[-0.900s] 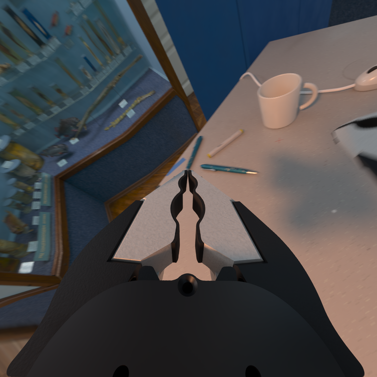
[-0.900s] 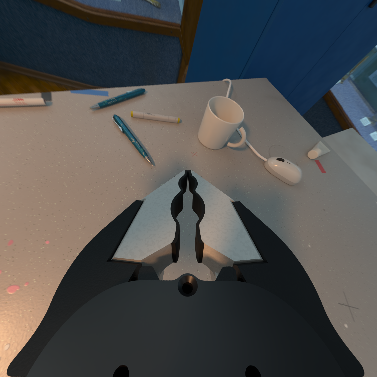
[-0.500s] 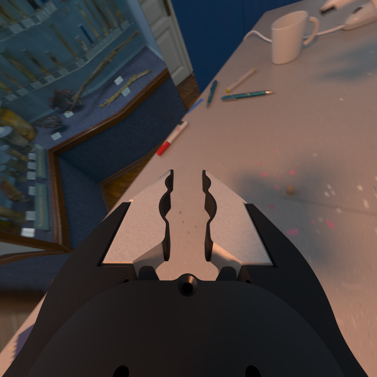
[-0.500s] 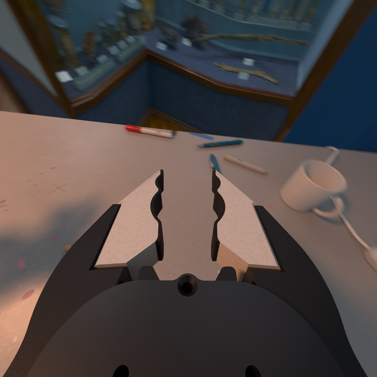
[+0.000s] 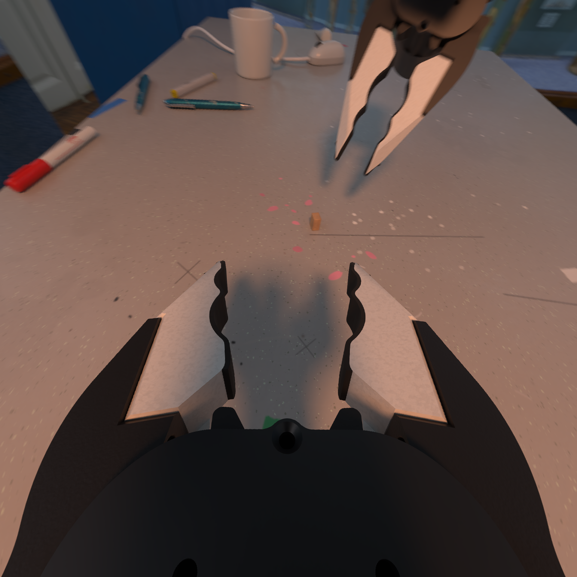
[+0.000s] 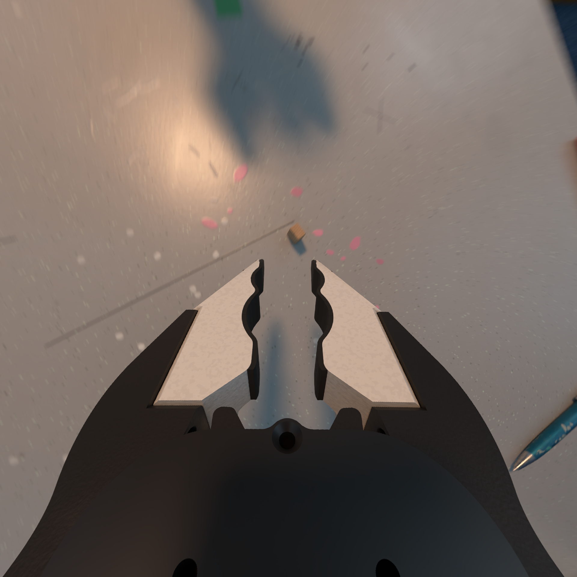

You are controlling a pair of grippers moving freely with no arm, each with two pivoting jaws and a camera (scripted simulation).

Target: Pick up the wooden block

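A tiny wooden block [image 5: 315, 221] stands on the grey speckled table [image 5: 156, 203] among pink paint spots. It also shows in the right wrist view [image 6: 296, 232], just beyond my right fingertips and slightly to the right. My left gripper [image 5: 285, 265] is wide open and empty, short of the block. My right gripper [image 6: 287, 263] is open and empty, tilted down at the table. It shows in the left wrist view [image 5: 351, 165] hanging above the table beyond the block.
A white mug [image 5: 254, 42], a white mouse [image 5: 326, 54] with its cable, two teal pens [image 5: 207, 104], a white marker [image 5: 193, 85] and a red-capped marker [image 5: 50, 159] lie at the far and left side. A teal pen [image 6: 544, 437] lies at my right gripper's right.
Both grippers have opened from shut. The left swung round to face the block. The right tipped down over the table, near the block, and its jaws narrowed somewhat since half a second ago.
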